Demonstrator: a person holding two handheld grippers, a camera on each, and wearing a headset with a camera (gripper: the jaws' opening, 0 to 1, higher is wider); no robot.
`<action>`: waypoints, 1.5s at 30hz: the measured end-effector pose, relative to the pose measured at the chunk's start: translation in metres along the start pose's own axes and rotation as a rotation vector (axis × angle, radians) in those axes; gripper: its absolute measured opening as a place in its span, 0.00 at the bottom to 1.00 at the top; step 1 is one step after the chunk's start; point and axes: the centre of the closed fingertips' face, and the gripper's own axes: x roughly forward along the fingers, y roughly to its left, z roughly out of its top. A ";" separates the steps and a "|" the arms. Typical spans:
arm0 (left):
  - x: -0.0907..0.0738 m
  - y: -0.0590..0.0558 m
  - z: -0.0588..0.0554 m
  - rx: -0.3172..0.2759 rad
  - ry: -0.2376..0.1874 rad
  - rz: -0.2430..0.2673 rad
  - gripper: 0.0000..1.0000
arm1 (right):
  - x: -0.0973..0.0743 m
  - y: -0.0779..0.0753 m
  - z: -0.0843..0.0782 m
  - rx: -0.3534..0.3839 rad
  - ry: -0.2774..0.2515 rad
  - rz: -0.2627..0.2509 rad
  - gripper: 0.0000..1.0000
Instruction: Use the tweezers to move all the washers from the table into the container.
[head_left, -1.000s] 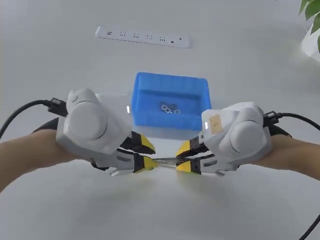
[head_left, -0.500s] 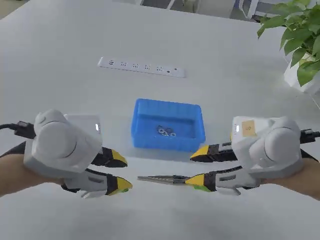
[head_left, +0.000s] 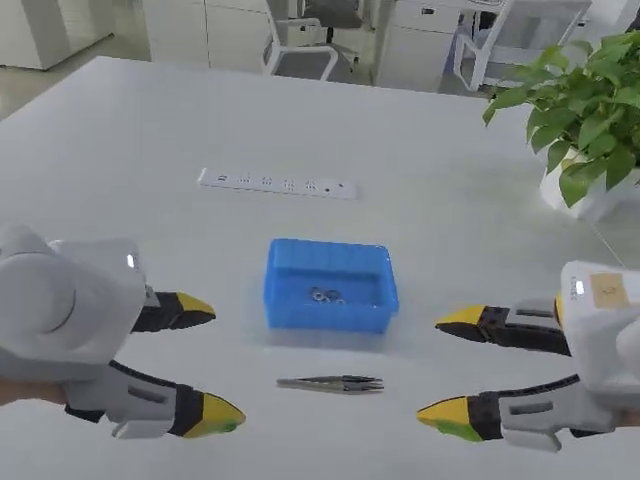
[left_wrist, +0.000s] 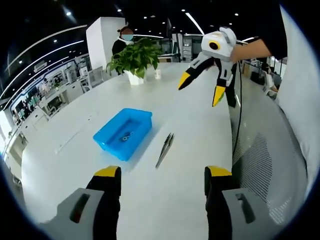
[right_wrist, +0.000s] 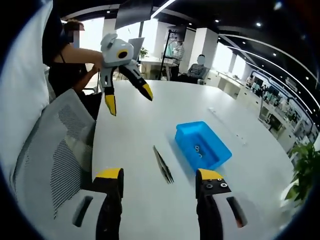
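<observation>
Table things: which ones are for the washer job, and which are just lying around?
For the job: tweezers, blue container, washers inside it.
Just lying around: power strip, potted plant.

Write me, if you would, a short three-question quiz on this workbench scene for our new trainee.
1. True or false: the tweezers lie on the table, held by neither gripper.
2. Where are the washers that can be seen? A) inside the blue container; B) scattered over the table; C) pinched in the tweezers.
3. Fill in: the left gripper and the right gripper are both ____ (open or shut).

Key: 1 true; 2 A; 3 open.
</observation>
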 end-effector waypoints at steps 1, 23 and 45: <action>-0.002 0.000 0.001 0.001 -0.005 0.009 0.79 | -0.003 0.001 0.002 0.001 -0.010 -0.006 0.65; -0.041 -0.020 0.008 -0.010 -0.069 0.055 1.00 | -0.032 0.016 0.020 0.024 -0.072 -0.007 1.00; -0.057 -0.005 0.051 0.049 -0.110 0.086 1.00 | -0.043 0.001 0.033 0.006 -0.058 -0.003 1.00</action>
